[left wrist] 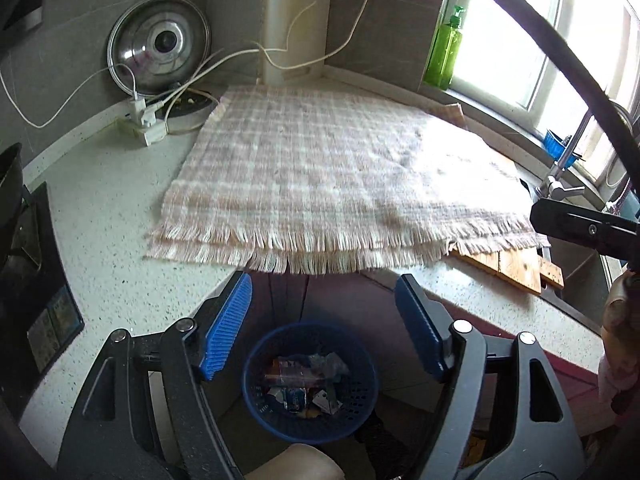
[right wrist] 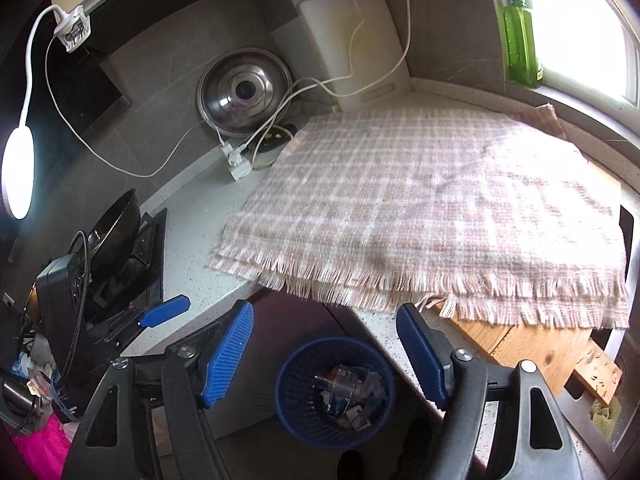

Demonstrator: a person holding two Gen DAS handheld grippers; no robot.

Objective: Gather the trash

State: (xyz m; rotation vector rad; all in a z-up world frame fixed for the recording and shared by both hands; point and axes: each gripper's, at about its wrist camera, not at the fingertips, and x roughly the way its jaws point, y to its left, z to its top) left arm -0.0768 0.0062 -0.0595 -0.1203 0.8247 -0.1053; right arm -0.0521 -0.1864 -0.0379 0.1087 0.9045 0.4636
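Observation:
A blue mesh waste basket [left wrist: 256, 396] stands on the floor below the counter edge, with wrappers and a clear plastic piece [left wrist: 304, 380] inside. It also shows in the right wrist view [right wrist: 296, 400] with trash [right wrist: 348, 396] in it. My left gripper [left wrist: 324, 332] is open and empty, above the basket. My right gripper [right wrist: 326, 348] is open and empty, above and just left of the basket. The left gripper's blue finger [right wrist: 164, 312] shows at the left over the counter edge. A pink-and-white plaid cloth [left wrist: 332, 176] [right wrist: 432, 212] lies flat on the counter; nothing shows on it.
A pot lid [left wrist: 158, 46], white power strip with cables [left wrist: 144, 120] and cutting board [left wrist: 292, 20] stand at the back. A green soap bottle [left wrist: 444, 48] sits by the window. A wooden board [right wrist: 532, 344] and the sink lie right; a stove with a black pan [right wrist: 112, 236] left.

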